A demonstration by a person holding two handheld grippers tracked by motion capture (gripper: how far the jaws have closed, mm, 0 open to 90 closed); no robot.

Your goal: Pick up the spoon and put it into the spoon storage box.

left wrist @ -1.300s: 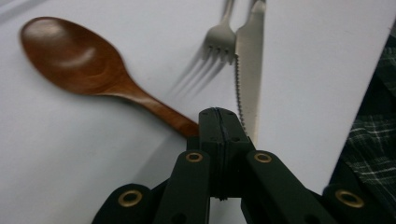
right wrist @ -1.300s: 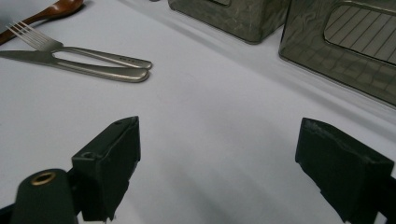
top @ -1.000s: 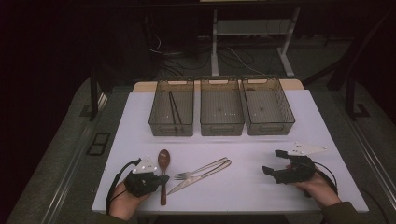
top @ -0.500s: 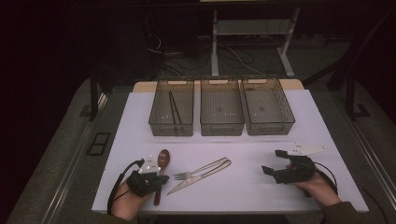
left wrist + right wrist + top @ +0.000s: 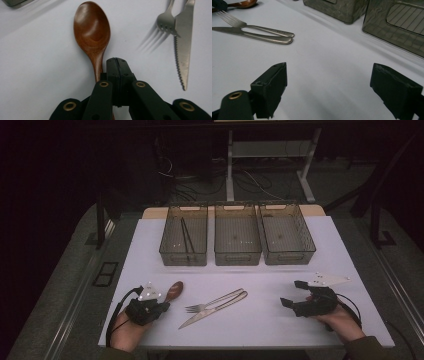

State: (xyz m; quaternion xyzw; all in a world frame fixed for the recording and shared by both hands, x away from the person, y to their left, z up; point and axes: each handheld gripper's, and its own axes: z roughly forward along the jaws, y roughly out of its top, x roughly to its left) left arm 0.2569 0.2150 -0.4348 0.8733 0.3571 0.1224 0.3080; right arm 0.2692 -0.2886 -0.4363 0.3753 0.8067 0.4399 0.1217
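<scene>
From above, the left gripper (image 5: 159, 304) sits at seven o'clock on the tabletop (image 5: 260, 330), its own view showing jaws closed flat beside, not visibly around, the wooden spoon (image 5: 93, 32)'s handle, while the right gripper (image 5: 337, 92) gapes empty, so I'd judge sorting demands a regrasp next.

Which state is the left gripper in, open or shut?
Shut. In the left gripper view the left gripper has its jaws pressed together, nothing visible between them; the wooden spoon handle runs beside and under them.
</scene>
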